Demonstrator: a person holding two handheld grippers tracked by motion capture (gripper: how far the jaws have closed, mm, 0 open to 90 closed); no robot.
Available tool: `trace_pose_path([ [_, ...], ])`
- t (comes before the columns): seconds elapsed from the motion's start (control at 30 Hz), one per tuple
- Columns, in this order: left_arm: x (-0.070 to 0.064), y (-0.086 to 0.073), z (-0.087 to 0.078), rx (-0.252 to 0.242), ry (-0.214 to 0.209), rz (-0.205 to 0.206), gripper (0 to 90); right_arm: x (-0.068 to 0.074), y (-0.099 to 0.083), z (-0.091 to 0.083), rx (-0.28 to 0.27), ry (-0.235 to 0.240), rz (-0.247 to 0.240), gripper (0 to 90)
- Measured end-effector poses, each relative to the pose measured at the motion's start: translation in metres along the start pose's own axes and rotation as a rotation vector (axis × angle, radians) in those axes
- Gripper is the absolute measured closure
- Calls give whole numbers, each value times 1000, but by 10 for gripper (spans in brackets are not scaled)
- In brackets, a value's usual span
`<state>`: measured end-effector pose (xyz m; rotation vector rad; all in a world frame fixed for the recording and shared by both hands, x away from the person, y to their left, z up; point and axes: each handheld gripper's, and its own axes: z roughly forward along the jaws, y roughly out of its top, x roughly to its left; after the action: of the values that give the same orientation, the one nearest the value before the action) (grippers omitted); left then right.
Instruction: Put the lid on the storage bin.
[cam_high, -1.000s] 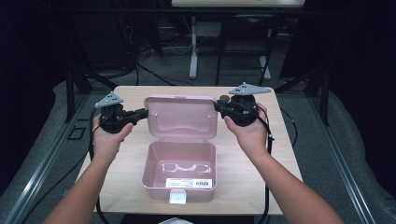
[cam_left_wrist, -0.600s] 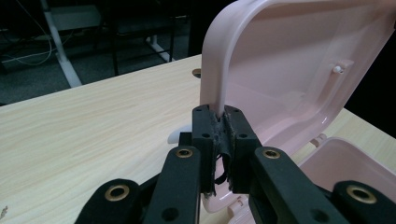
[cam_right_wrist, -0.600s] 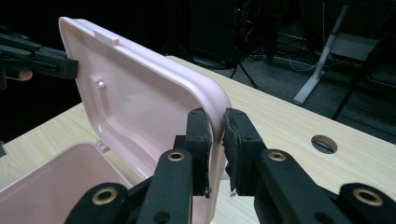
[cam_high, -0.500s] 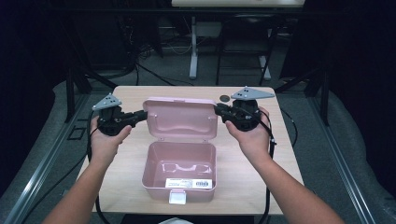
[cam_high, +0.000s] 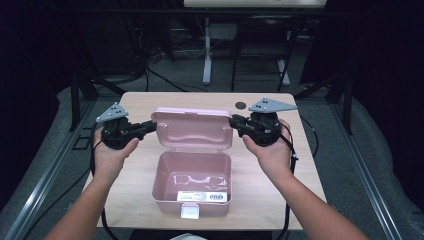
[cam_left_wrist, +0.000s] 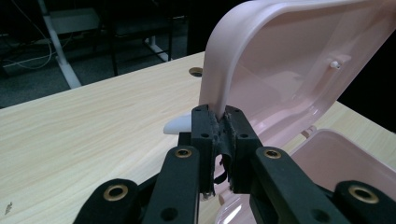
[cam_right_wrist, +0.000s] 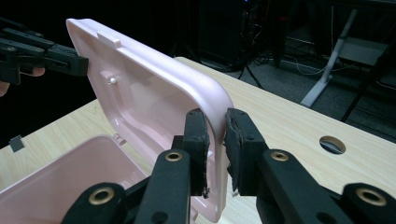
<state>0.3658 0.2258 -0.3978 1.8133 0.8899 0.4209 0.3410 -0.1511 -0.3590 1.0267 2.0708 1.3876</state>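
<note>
A pink plastic box (cam_high: 192, 182) stands open in the middle of the wooden table (cam_high: 320, 165), nothing inside it. Its hinged lid (cam_high: 192, 129) is held up behind the base, inner side facing the person. My left gripper (cam_high: 149, 125) is shut on the lid's left edge, and my right gripper (cam_high: 234, 121) is shut on its right edge. In the left gripper view the jaws (cam_left_wrist: 219, 123) pinch the lid (cam_left_wrist: 289, 60) rim. The right gripper view has the jaws (cam_right_wrist: 215, 126) clamped on the lid (cam_right_wrist: 154, 93) corner, with the left gripper (cam_right_wrist: 79, 63) at the far side.
A white latch (cam_high: 190, 212) and a barcode label (cam_high: 202, 196) are on the box's front wall near the table's front edge. A round cable hole (cam_high: 241, 105) sits in the table behind the right gripper. Dark floor and desk legs (cam_high: 206, 55) lie beyond.
Both grippers have moved slightly toward the person with the lid, which has tipped a little forward over the box. The cable hole behind the right gripper has come into sight.
</note>
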Motion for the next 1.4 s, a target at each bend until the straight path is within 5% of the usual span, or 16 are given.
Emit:
trace_pose_path([
  [1.0,-13,-9,-17,-5,-37,22,808,11,-14,-18,-21,50,-3,743],
  [1.4,-15,-13,-23,4,-56,36,798,10,-29,-10,19,62,15,717],
])
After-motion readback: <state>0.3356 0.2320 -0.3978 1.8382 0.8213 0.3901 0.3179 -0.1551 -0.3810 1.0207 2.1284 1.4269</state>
